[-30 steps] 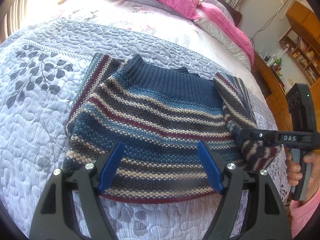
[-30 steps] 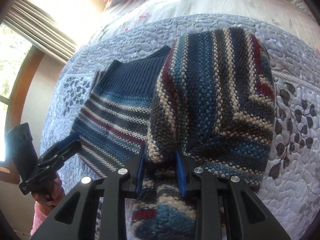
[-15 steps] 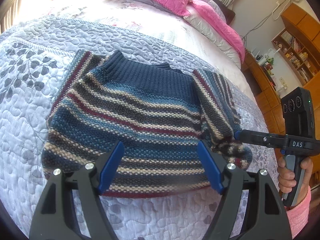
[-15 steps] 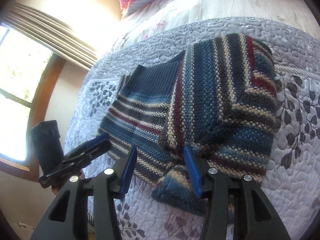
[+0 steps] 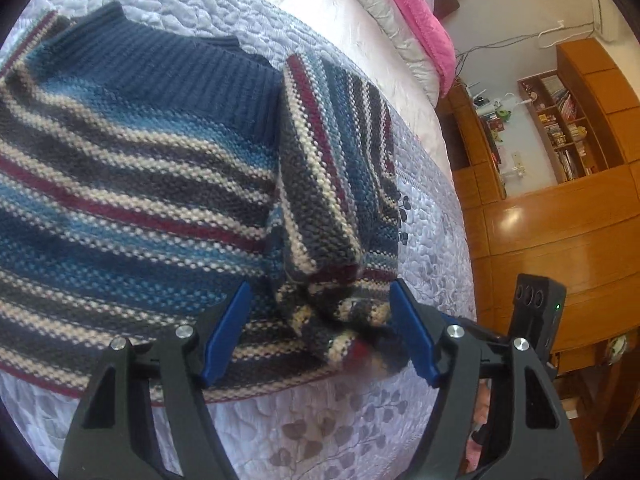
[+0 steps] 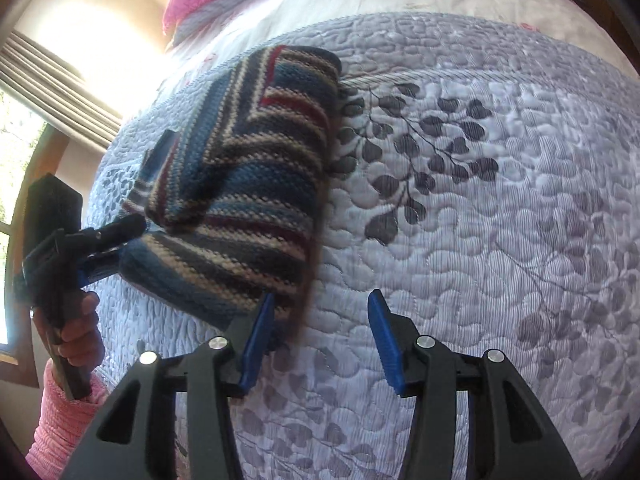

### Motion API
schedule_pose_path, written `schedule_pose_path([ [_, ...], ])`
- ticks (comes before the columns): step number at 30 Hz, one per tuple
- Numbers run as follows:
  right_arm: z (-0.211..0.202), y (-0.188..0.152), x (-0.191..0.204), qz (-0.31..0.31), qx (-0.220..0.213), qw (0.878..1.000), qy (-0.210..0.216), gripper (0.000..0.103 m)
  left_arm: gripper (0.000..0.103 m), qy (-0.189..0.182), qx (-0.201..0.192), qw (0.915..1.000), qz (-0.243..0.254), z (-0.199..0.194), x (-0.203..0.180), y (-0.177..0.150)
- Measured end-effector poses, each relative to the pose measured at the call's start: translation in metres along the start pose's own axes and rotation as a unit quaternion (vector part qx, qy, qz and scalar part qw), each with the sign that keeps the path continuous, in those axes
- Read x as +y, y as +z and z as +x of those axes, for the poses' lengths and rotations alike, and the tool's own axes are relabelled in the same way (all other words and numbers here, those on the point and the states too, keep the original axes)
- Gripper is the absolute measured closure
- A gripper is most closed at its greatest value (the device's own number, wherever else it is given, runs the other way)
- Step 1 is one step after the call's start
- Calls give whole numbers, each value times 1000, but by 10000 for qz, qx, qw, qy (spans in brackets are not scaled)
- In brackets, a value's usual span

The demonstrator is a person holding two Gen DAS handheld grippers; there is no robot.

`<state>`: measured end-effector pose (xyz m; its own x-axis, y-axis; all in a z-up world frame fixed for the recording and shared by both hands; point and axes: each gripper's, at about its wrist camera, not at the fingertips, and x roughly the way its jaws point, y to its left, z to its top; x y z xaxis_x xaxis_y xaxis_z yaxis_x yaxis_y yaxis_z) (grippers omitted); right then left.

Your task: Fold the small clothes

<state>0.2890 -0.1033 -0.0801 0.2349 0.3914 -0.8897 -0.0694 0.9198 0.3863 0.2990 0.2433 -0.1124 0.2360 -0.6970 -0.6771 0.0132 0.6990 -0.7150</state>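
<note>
**Two open grippers, one sleeve still loose**

Both grippers have the fingers spread and pinch nothing. The left gripper [image 5: 320,330] stands around the bunched cuff [image 5: 340,320] of the striped sweater [image 5: 132,184], which lies on the quilted bed cover [image 5: 432,216] and fills the left and centre of the left wrist frame. The right gripper [image 6: 320,344] hangs over bare quilt at lower centre, just beside the sweater edge. I judge the folded sleeve may slide open, because thick knit springs back. No containers hold anything here; the shelves [image 5: 560,120] at upper right are far.

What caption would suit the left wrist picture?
Open left gripper poised around the folded-in sleeve of a striped sweater on a quilted bed.
</note>
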Motion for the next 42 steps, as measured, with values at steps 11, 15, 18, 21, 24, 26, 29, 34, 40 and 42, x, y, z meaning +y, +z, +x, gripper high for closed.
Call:
schedule_pose_path([
  [11,13,-3,-13,-65,31,10000,-14,53,40,-71,217,9993,-302,39,-6,12],
  [15,18,-5,-17,-43,71,10000,-40,53,62,-37,222,9992,-343,45,-12,17],
  [18,23,-6,-24,35,104,9999,-43,53,65,57,152,9997,-169,42,-24,19],
  [21,27,-6,-28,125,131,9998,-7,53,67,-1,122,9999,11,42,-35,22],
  [24,28,-7,-28,118,131,9998,-8,53,57,55,196,9998,2,50,-40,26],
  [26,28,-6,-26,78,124,9999,-25,53,54,86,254,9996,-67,59,-40,30],
  [29,27,-8,-27,102,131,9999,-7,53,71,111,252,9994,-185,68,-38,33],
  [34,22,-13,-36,185,100,9998,-3,54,82,72,1,9999,76,55,-48,32],
  [40,15,-16,-40,192,44,9998,-8,53,82,-138,-285,9995,-18,12,-36,31],
  [42,14,-16,-37,128,42,9999,32,53,82,-118,-375,9992,21,-7,-31,33],
])
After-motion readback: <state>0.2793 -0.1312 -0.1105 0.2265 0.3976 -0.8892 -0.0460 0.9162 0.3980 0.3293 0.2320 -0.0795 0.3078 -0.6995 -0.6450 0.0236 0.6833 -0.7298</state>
